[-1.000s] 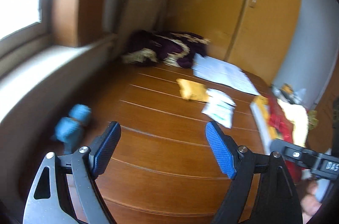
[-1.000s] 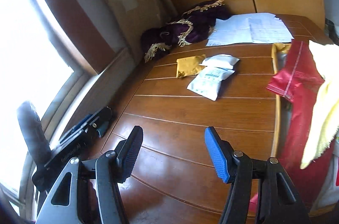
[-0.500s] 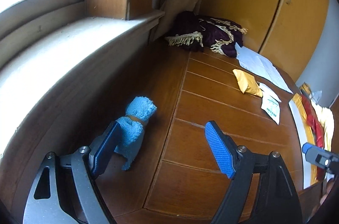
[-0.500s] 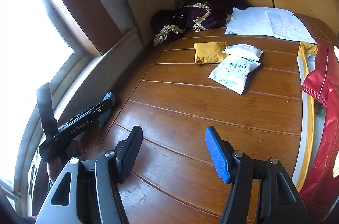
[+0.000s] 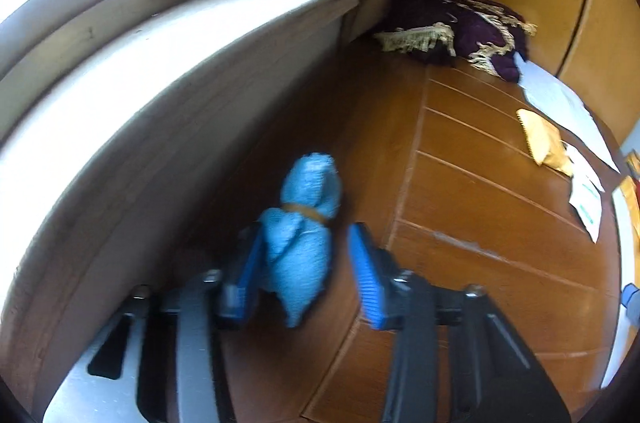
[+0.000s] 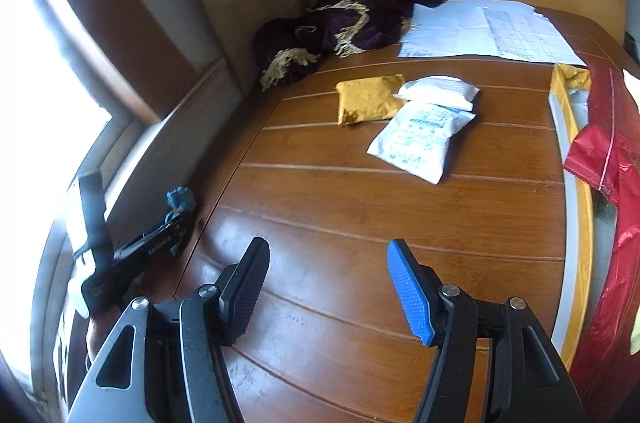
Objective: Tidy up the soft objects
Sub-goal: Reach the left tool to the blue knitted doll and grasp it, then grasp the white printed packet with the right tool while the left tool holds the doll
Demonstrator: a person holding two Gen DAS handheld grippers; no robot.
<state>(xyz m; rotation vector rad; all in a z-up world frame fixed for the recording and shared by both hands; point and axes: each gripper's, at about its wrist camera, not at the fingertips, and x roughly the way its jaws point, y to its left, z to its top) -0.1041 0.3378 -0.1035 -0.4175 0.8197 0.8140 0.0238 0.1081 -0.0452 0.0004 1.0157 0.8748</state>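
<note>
Blue terry cloth [image 5: 304, 243] lies bundled on the counter [image 5: 480, 223] just beside the window ledge [image 5: 160, 71], between our left hand-held gripper's [image 5: 306, 271] spread pads — not yet pinched. We judge it light and squashy (tied at the neck), so grip the fat lower half. Our right hand-held gripper [image 6: 328, 287] hangs released, empty.

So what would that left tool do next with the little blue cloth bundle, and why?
Probably squeeze shut. The left tool is open, and the blue cloth bundle already sits between its fingers, on the dark wooden strip beside the table; one pad looks close against it, the other has a gap. Closing should grip it for lifting. The right tool hovers open over bare wood.
</note>
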